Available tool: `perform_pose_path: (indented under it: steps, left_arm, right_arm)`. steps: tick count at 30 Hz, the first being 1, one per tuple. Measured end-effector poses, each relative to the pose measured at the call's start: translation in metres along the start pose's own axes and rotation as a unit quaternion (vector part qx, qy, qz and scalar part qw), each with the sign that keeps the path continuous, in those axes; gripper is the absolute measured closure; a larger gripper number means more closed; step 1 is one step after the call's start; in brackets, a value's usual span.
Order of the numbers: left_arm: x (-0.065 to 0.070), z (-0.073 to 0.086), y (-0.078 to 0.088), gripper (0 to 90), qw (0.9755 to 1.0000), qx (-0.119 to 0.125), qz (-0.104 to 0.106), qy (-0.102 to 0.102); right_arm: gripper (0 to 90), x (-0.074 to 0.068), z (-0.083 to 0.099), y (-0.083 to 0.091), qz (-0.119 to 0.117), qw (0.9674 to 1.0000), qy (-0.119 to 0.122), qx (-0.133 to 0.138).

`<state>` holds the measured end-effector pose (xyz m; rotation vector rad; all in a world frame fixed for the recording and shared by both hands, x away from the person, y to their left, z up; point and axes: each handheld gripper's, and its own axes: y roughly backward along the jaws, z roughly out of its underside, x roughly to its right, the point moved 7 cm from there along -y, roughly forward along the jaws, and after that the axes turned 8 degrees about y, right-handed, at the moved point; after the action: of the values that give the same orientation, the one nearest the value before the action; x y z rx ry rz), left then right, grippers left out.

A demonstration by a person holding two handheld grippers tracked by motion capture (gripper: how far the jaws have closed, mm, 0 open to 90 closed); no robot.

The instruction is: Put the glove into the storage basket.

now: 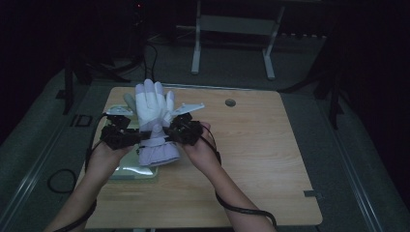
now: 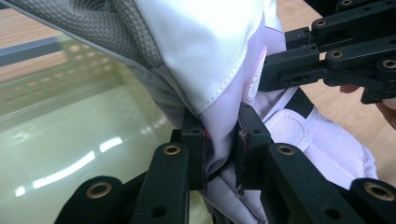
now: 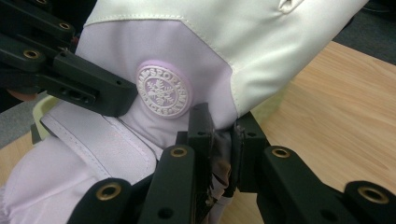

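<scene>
White and pale-lilac padded fabric, the glove (image 1: 153, 121) hangs between your two grippers above the left part of the wooden table (image 1: 251, 159), fingers pointing away from you and cuff toward you, over a translucent greenish tray (image 1: 130, 171). Your left gripper (image 2: 223, 140) is clamped on a fold of the wrist fabric. Your right gripper (image 3: 223, 133) pinches the opposite wrist edge, just beside the round embossed badge (image 3: 163, 91).
</scene>
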<state>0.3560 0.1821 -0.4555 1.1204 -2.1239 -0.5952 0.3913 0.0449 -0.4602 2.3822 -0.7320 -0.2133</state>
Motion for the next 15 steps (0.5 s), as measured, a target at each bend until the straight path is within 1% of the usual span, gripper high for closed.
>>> perform_pose_path:
  steps: [5,7,8,10,15]
  left_arm:
    - [-0.021,0.006,0.014,77.4,0.9999,0.001,-0.012,0.01]
    - [-0.021,0.006,0.014,77.4,0.9999,0.001,-0.012,0.01]
    - [-0.036,0.011,0.021,77.4,0.9997,-0.004,-0.019,0.016]
    - [-0.044,0.012,0.025,77.4,0.9995,-0.006,-0.021,0.025]
    - [-0.06,0.017,0.032,77.3,0.9992,-0.009,-0.021,0.032]
  right_arm:
    - [80.3,-0.016,-0.013,-0.02,-0.01,0.9999,0.004,-0.002]
    - [80.3,-0.019,-0.015,-0.024,-0.012,0.9999,0.006,-0.002]
    - [80.3,-0.025,-0.019,-0.034,-0.02,0.9998,0.007,-0.006]
    - [80.3,-0.03,-0.023,-0.042,-0.026,0.9996,0.009,-0.009]
    - [80.2,-0.04,-0.031,-0.057,-0.034,0.9993,0.009,-0.011]
